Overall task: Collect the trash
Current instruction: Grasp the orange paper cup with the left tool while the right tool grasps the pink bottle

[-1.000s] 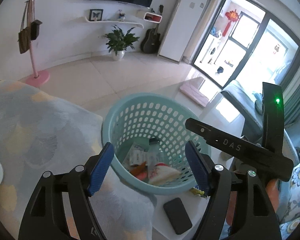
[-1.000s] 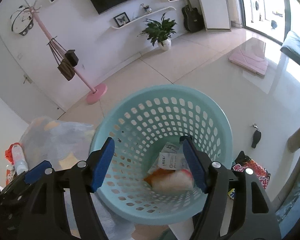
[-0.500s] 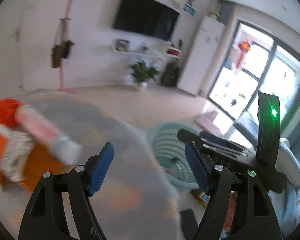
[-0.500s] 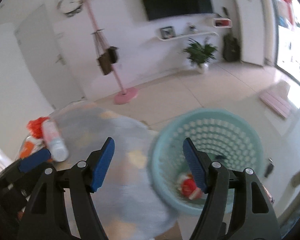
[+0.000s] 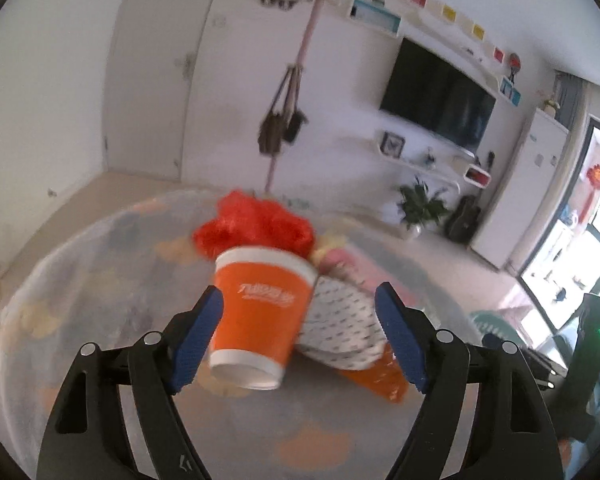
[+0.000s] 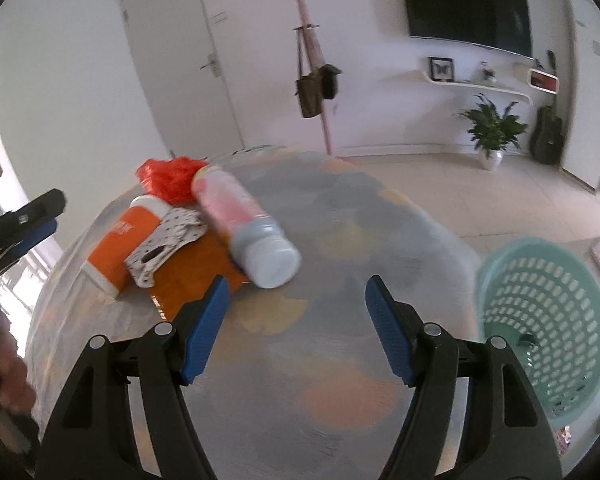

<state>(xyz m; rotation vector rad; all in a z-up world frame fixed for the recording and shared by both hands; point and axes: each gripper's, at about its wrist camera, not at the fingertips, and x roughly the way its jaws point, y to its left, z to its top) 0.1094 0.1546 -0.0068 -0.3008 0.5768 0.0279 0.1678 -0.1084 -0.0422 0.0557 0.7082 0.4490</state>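
Observation:
On the round table with a pastel cloth (image 6: 340, 360) lies a pile of trash. An orange paper cup (image 5: 260, 312) lies on its side, base toward me, close in front of my left gripper (image 5: 300, 312). Its jaws are opening; the cup sits partly between the tips, and the pads do not press it. Beside the cup are a dotted white wrapper (image 5: 340, 320), a flat orange wrapper (image 5: 376, 376) and a crumpled red bag (image 5: 256, 228). My right gripper (image 6: 297, 292) stands open and holds nothing, just short of a pink bottle with a grey cap (image 6: 244, 224). The orange cup (image 6: 120, 248) lies left of the bottle.
A teal perforated basket (image 6: 548, 332) stands on the floor off the table's right edge. The left gripper's body (image 6: 20, 220) and a hand (image 6: 8, 376) show at the left. A pink coat stand with bags (image 6: 312, 88), a plant (image 6: 492, 132) and a door (image 6: 180, 72) stand behind.
Both grippers swung left, away from above the basket and over to the trash pile on the table. The basket now sits at the right edge. The left jaws stand slightly wider.

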